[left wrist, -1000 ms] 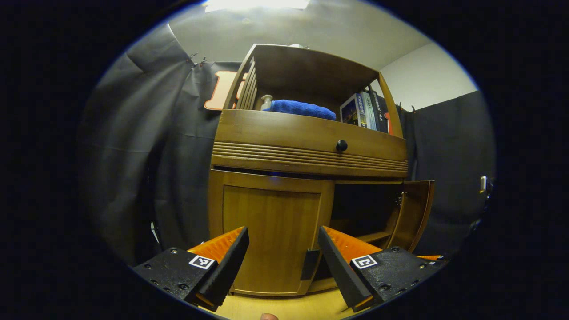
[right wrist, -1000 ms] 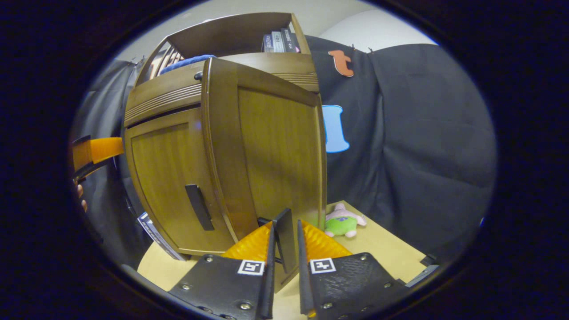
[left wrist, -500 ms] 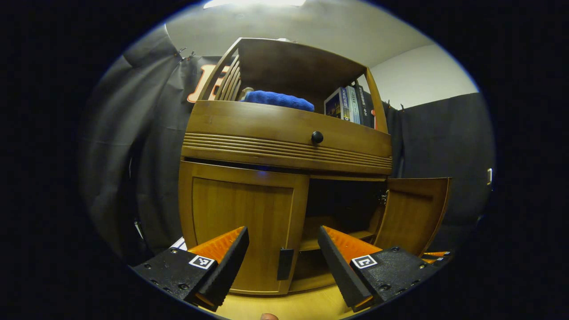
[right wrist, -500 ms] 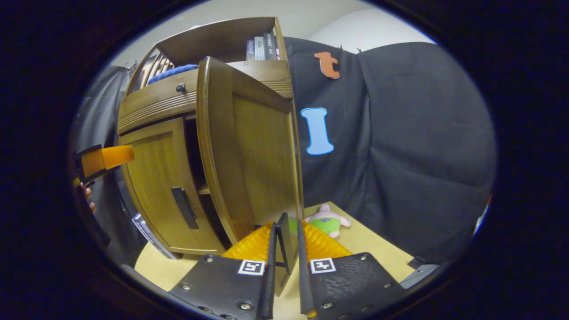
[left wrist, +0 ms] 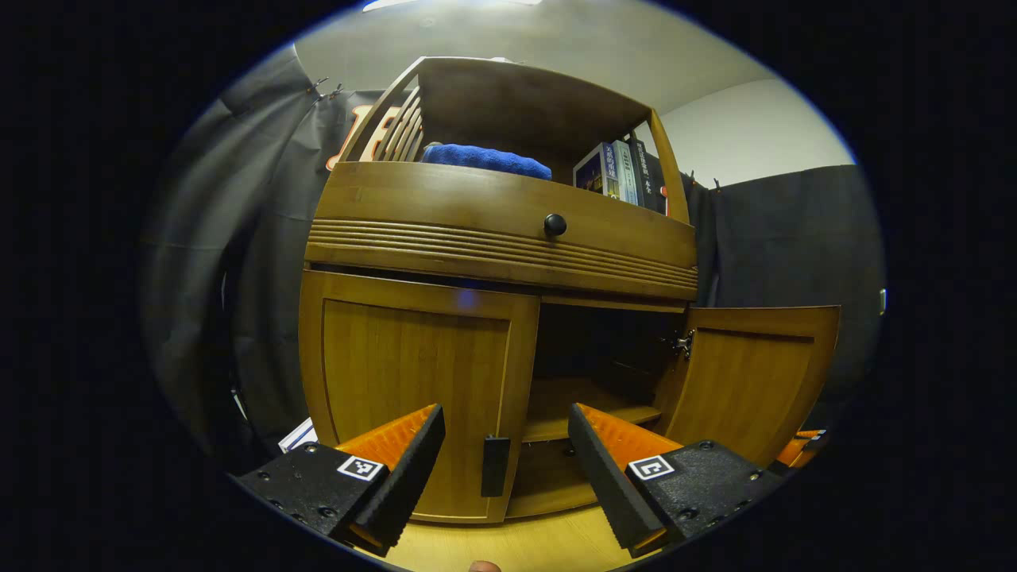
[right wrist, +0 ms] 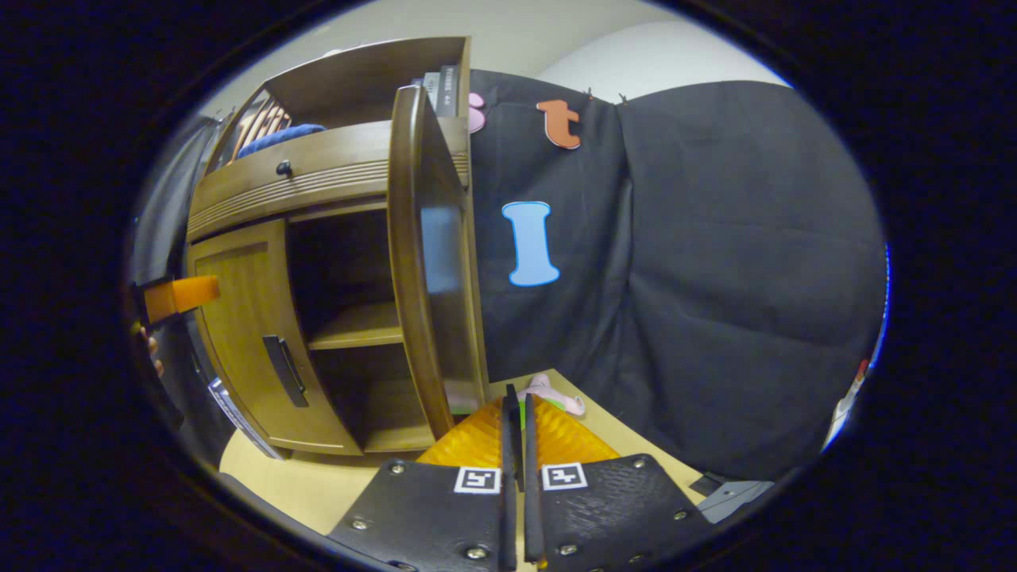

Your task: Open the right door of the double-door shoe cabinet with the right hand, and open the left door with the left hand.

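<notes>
Standing on pale wooden tabletop (left wrist: 508, 548), cabinet (left wrist: 493, 238), black-draped booth

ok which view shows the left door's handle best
The left gripper view: the left door handle sits head-on between the open left gripper fingers, on the closed left door. The right gripper view shows the same handle smaller and at an angle, off to the side.

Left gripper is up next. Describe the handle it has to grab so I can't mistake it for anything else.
Start at the wooden shoe cabinet. Go below the drawer to the closed left door. The handle is the small black upright bar low on that door's inner edge, unlike the round black knob on the drawer.
</notes>
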Demonstrator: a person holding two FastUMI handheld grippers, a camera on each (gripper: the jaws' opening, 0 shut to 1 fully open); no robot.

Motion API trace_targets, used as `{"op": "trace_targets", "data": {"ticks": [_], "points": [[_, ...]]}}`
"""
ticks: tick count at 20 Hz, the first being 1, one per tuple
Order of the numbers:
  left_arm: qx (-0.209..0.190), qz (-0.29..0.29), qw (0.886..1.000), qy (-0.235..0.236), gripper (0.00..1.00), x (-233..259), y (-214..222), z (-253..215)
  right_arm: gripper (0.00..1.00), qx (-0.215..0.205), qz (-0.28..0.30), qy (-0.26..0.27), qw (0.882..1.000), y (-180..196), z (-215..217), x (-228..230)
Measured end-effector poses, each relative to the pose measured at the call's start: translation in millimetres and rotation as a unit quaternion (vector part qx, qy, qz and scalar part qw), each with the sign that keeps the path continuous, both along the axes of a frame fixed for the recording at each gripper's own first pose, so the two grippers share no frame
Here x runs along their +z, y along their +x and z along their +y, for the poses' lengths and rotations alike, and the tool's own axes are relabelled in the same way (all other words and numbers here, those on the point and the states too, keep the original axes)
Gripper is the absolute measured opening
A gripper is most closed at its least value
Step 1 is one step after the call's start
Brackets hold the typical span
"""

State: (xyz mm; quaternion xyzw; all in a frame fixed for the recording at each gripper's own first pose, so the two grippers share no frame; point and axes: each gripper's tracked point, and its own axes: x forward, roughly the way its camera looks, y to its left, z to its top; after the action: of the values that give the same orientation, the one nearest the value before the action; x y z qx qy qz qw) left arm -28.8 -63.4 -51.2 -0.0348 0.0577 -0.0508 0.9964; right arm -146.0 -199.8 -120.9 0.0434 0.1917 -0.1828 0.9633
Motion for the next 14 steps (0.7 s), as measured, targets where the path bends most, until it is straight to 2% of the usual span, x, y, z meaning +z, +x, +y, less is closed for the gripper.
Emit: {"op": "trace_targets", "data": {"ticks": [11, 14], "points": [[0.011, 0.058, 0.998, 0.022, 0.96, -65.2, 40.6, 7.8, 0.05, 0.016, 0.013, -0.008, 1.0, -4.6, -24.4, 3.7], [0.007, 0.075, 0.997, 0.019, 0.92, -79.0, 52.4, 4.7, 0.05, 0.007, 0.014, 0.005, 1.0, -6.5, -32.8, 4.1]]}}
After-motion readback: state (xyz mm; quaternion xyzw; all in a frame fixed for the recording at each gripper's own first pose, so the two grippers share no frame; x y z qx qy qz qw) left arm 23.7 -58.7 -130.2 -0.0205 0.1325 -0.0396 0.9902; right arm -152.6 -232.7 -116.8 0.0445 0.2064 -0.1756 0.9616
